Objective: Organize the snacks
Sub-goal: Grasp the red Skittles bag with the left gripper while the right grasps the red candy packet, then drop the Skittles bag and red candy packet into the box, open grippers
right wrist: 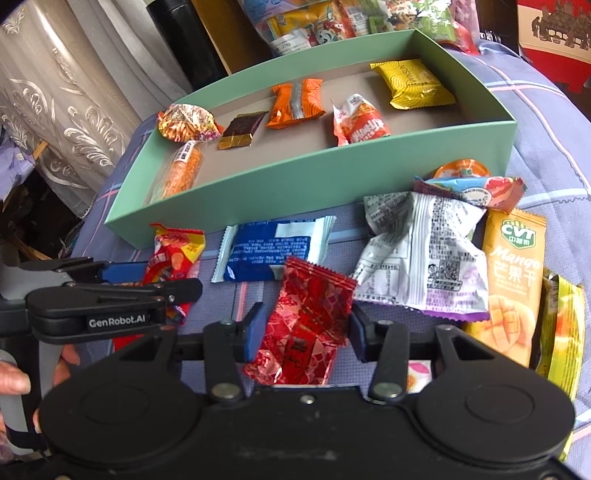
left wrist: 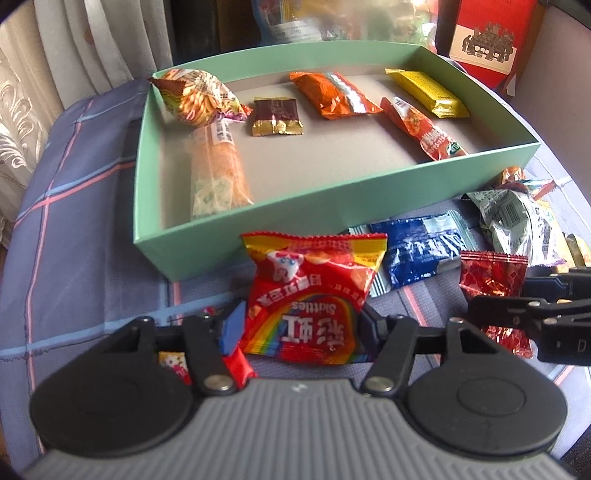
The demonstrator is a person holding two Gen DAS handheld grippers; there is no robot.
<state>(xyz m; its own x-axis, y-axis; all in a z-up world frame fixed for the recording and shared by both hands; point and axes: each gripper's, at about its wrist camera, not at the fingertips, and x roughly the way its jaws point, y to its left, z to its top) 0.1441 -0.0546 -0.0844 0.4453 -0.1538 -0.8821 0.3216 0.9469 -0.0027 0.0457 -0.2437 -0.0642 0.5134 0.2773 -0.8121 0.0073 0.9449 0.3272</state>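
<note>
A green box (left wrist: 295, 206) (right wrist: 314, 184) holds several snacks, among them a yellow packet (left wrist: 428, 92) and an orange packet (left wrist: 332, 96). My left gripper (left wrist: 301, 328) has its fingers on both sides of a red Skittles bag (left wrist: 314, 295) (right wrist: 173, 258) on the blue checked cloth in front of the box. My right gripper (right wrist: 304, 332) has its fingers either side of a red foil packet (right wrist: 306, 325) (left wrist: 495, 280); its jaws look wide, touching lightly. A blue packet (left wrist: 417, 251) (right wrist: 273, 247) lies between the two.
Loose snacks lie to the right: a white-grey bag (right wrist: 424, 251), a mango packet (right wrist: 513, 280), a jelly cup (right wrist: 461, 170). Bagged snacks (right wrist: 325, 26) and a red box (left wrist: 491, 33) stand behind the green box. A curtain (right wrist: 55, 92) hangs at the left.
</note>
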